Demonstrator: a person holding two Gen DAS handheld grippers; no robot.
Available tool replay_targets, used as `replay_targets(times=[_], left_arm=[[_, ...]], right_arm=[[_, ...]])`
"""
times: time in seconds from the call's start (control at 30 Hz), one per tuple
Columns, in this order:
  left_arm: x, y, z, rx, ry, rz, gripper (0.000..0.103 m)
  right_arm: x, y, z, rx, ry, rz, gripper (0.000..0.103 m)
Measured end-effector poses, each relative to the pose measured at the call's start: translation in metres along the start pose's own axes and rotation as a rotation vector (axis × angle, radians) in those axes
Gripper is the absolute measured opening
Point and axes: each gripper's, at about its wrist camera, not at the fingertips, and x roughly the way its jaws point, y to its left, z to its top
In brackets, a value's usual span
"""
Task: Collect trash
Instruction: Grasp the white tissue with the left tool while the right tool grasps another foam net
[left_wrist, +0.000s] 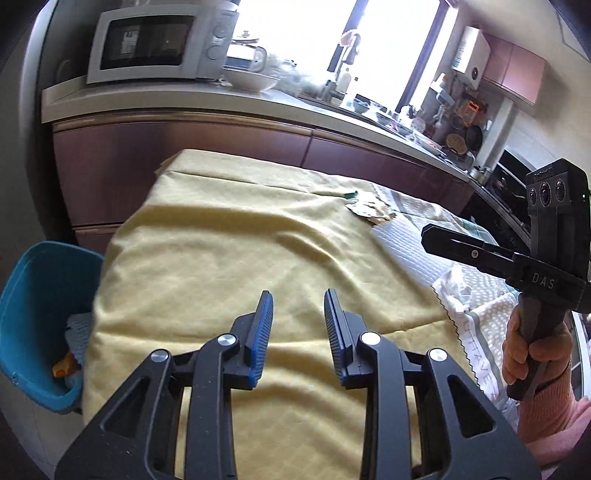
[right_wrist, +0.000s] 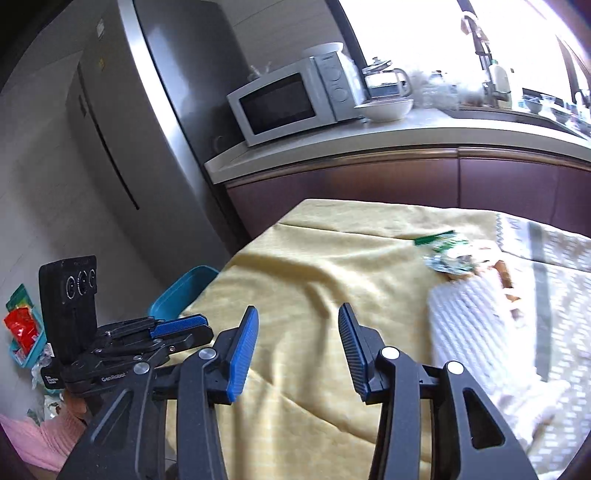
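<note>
A crumpled green and white wrapper (left_wrist: 371, 210) lies on the yellow tablecloth (left_wrist: 236, 251) near its far right part; it also shows in the right wrist view (right_wrist: 448, 256). A crumpled white paper (left_wrist: 456, 291) lies on the patterned cloth at the right. A blue bin (left_wrist: 33, 317) stands on the floor left of the table, with some trash inside; its rim also shows in the right wrist view (right_wrist: 184, 291). My left gripper (left_wrist: 298, 306) is open and empty above the tablecloth. My right gripper (right_wrist: 298, 321) is open and empty above the table.
A kitchen counter (left_wrist: 184, 99) with a microwave (left_wrist: 155, 44), a bowl and a sink runs behind the table. A fridge (right_wrist: 155, 122) stands at the left. A white quilted cloth (right_wrist: 476, 332) covers the table's right side. More trash lies on the floor at the left (right_wrist: 22, 328).
</note>
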Motion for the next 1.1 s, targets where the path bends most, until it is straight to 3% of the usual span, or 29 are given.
replay_targets(times=[0.2, 0.4, 0.73, 0.8, 0.83, 0.87, 0.93, 1.1], left_arm=[[0.042, -0.056, 0.001, 0.086, 0.068, -0.073, 0.031], [0.072, -0.089, 0.008, 0.114, 0.111, -0.11, 0.031], [0.083, -0.115, 0.007, 0.174, 0.148, -0.143, 0.034], [0.087, -0.122, 0.006, 0.19, 0.159, -0.15, 0.034], [0.088, -0.126, 0.005, 0.198, 0.165, -0.154, 0.035], [0.09, -0.129, 0.004, 0.206, 0.17, -0.157, 0.035], [0.094, -0.136, 0.002, 0.221, 0.179, -0.166, 0.035], [0.099, -0.153, -0.001, 0.255, 0.202, -0.199, 0.036]], right_arm=[[-0.035, -0.064, -0.016, 0.102, -0.04, -0.128, 0.046], [-0.04, -0.104, -0.022, 0.167, -0.046, -0.199, 0.046], [-0.005, -0.142, -0.019, 0.218, 0.046, -0.148, 0.048], [0.001, -0.144, -0.019, 0.224, 0.063, -0.12, 0.045], [0.003, -0.144, -0.02, 0.225, 0.066, -0.105, 0.039], [0.004, -0.144, -0.019, 0.226, 0.069, -0.096, 0.026], [0.001, -0.144, -0.02, 0.226, 0.06, -0.085, 0.016], [-0.023, -0.149, -0.021, 0.248, -0.007, -0.045, 0.011]])
